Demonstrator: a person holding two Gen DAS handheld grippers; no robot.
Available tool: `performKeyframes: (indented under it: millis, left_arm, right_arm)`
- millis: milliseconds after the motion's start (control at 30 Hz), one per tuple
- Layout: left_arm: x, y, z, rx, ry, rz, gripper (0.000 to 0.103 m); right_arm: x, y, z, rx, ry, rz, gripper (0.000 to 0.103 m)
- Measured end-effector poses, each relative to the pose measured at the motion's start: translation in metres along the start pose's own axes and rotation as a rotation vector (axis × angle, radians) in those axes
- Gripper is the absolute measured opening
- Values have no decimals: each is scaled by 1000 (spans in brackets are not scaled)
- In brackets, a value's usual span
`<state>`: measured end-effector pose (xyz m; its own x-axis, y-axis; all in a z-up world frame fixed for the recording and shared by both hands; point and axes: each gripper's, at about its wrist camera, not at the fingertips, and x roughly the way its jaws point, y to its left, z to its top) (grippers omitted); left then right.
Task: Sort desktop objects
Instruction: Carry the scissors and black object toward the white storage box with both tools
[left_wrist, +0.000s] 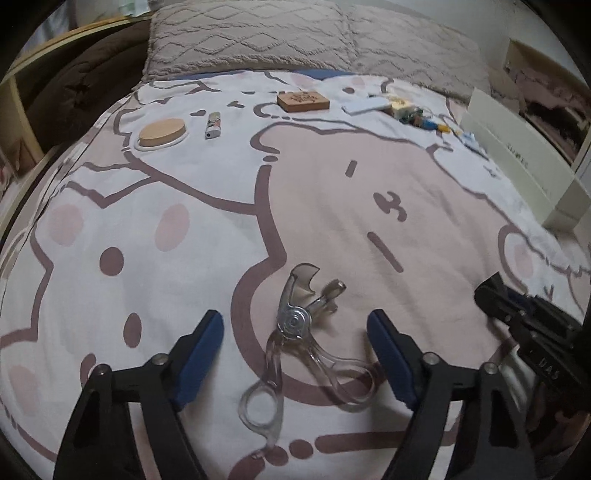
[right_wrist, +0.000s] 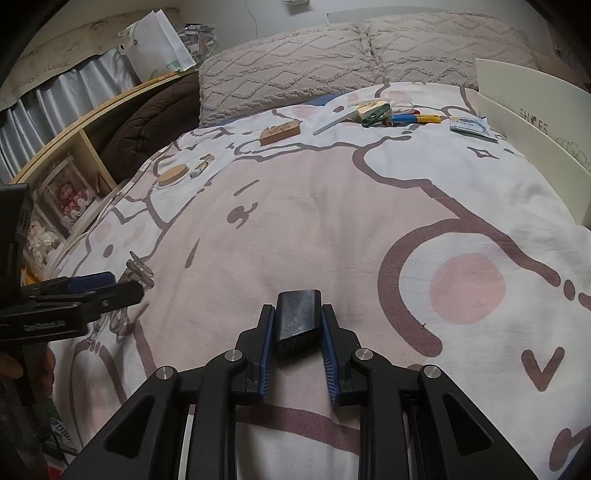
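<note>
Clear plastic scissor-like tool (left_wrist: 303, 343) lies on cartoon-print bedspread (left_wrist: 184, 192) between spread jaws of left gripper (left_wrist: 295, 328), untouched. Right gripper (right_wrist: 298, 325) clamps small black block (right_wrist: 297, 317).

The bedspread (right_wrist: 332, 221) is pink and white with brown cartoon outlines. Beyond it, grey pillows (right_wrist: 295, 70) carry raised wavy lines. On it lie a tan round lid (left_wrist: 161, 133) and clear scissors (left_wrist: 295, 332).
</note>
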<state>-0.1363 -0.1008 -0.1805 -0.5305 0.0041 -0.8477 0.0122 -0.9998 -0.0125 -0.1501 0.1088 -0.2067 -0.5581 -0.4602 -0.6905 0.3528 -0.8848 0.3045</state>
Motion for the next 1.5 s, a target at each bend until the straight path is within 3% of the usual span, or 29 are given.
performKeyframes:
  millis: [133,367,1033,1500]
  left_arm:
    - [4,-1,-1,40,8,17,64]
    - [4,0,0,44,4,2,30]
    - [-10,6,-6,-31,-26,-45,26]
    - [-22,-14,-9,-46,-49,-97,26]
  right_arm:
    - [0,0,0,2,0,2,24]
    - [0,0,0,2,1,2,24]
    - [-3,2,3,16,20,17,24]
    - [-24,-10,9,73,42,49,24]
